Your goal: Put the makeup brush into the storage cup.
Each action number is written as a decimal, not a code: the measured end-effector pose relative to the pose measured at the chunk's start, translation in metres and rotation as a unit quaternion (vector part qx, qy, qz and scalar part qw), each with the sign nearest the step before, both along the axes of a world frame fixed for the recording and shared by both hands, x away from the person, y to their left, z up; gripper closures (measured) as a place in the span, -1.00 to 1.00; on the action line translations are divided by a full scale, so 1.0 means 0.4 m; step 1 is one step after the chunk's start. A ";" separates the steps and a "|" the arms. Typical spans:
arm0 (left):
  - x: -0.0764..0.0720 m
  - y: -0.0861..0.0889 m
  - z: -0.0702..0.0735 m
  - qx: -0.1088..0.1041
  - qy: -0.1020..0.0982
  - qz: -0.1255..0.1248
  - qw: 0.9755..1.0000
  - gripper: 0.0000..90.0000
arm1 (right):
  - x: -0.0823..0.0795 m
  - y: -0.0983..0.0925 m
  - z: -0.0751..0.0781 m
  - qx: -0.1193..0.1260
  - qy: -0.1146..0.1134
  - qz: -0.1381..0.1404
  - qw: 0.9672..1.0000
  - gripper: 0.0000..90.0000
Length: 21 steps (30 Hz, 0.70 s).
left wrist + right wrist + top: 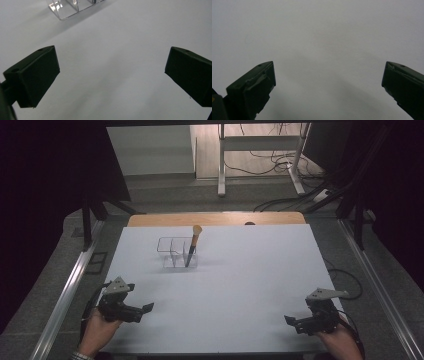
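Note:
A clear plastic organizer (172, 251) with compartments stands on the white table (235, 285), toward the back and left of centre. A tool with an orange handle (192, 244) leans upright in its right compartment. A corner of the organizer (66, 8) appears at the top of the left gripper view. My left gripper (148, 308) rests near the front left edge, held by a hand, jaws wide apart and empty (111, 67). My right gripper (289, 320) sits near the front right edge, also open with nothing between its jaws (328, 82).
A wooden strip (215, 218) borders the table's far edge. Metal rails (70, 285) run along both sides. Beyond the table stand a desk frame (260, 155) and loose cables (290, 165) on the floor.

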State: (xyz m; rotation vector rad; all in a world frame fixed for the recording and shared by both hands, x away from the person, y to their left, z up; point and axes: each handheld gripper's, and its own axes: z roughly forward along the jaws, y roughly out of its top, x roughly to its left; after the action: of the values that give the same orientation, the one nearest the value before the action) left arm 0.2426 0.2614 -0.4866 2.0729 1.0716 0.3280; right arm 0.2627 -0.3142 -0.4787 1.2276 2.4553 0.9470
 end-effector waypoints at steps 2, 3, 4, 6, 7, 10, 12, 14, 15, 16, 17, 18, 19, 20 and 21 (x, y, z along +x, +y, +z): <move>-0.004 0.007 0.000 -0.001 -0.001 0.005 1.000 -1.00 | 0.000 0.000 0.000 0.000 0.000 0.000 1.000 -1.00; -0.005 0.010 0.000 -0.002 0.000 0.006 1.000 -1.00 | 0.000 0.000 0.000 0.000 0.000 0.000 1.000 -1.00; -0.007 0.014 -0.001 -0.004 -0.001 0.009 1.000 -1.00 | 0.000 0.000 0.000 0.000 0.000 -0.001 1.000 -1.00; -0.010 0.019 -0.001 -0.004 0.000 0.012 1.000 -1.00 | 0.000 0.000 0.000 0.000 0.000 -0.001 1.000 -1.00; -0.012 0.023 -0.002 -0.005 0.001 0.013 1.000 -1.00 | 0.000 0.000 0.000 0.000 0.000 -0.001 1.000 -1.00; -0.018 0.032 -0.004 -0.006 0.003 0.020 1.000 -1.00 | 0.000 0.000 0.000 -0.001 0.000 -0.001 1.000 -1.00; -0.022 0.038 -0.004 -0.006 0.004 0.022 1.000 -1.00 | 0.000 0.000 0.000 -0.001 0.000 0.000 1.000 -1.00; -0.027 0.045 -0.005 -0.007 0.005 0.027 1.000 -1.00 | 0.000 0.000 0.000 -0.001 0.000 0.000 1.000 -1.00; -0.029 0.048 -0.005 -0.006 0.005 0.030 1.000 -1.00 | 0.000 0.000 0.000 -0.001 0.000 0.000 1.000 -1.00; -0.031 0.051 -0.006 -0.004 0.005 0.030 1.000 -1.00 | 0.000 0.000 0.000 -0.002 0.000 -0.001 1.000 -1.00; -0.034 0.055 -0.007 -0.003 0.005 0.034 0.999 -1.00 | 0.000 0.000 0.000 -0.002 -0.001 -0.001 1.000 -1.00; -0.036 0.057 -0.007 -0.002 0.006 0.036 0.999 -1.00 | 0.000 0.000 0.000 -0.001 -0.001 -0.001 1.000 -1.00; -0.039 0.060 -0.007 -0.001 0.006 0.037 0.999 -1.00 | 0.000 0.000 0.001 -0.001 -0.001 -0.001 1.000 -1.00; -0.042 0.063 -0.007 0.000 0.007 0.040 0.999 -1.00 | 0.000 -0.001 0.001 -0.001 -0.001 -0.001 1.000 -1.00; -0.044 0.066 -0.008 0.003 0.007 0.040 0.999 -1.00 | 0.000 -0.001 0.001 -0.001 -0.001 -0.001 1.000 -1.00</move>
State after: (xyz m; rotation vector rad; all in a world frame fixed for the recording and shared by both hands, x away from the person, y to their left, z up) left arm 0.2248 0.2877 -0.4897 2.0441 1.1657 0.3572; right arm 0.2628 -0.3145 -0.4784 1.2285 2.4523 0.9432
